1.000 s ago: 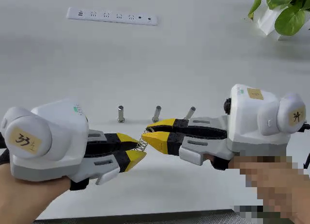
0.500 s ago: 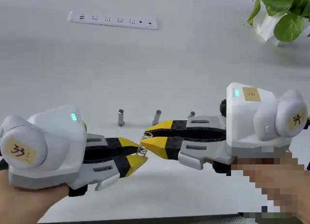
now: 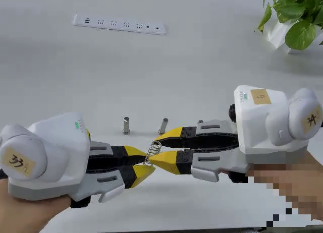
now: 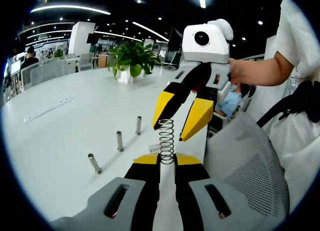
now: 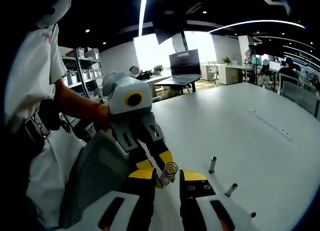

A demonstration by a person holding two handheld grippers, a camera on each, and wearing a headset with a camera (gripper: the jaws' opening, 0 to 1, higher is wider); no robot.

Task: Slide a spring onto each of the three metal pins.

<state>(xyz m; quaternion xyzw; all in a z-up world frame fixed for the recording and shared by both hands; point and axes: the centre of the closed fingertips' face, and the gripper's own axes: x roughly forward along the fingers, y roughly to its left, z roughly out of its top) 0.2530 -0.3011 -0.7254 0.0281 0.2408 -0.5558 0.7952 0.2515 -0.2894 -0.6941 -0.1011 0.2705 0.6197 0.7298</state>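
While left gripper [image 3: 147,162] pinches one spring [image 4: 166,136] by its end, jaws closed, right gripper [image 3: 153,150] jaws stand parted around free end; three metal pins [image 3: 163,126] upright on white table [image 3: 212,66] just behind.

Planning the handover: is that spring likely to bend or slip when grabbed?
Probably bendy and very light: the spring is thin, open-coiled wire, held by one end in the left gripper. Its round coils might slip or roll between the fingers.
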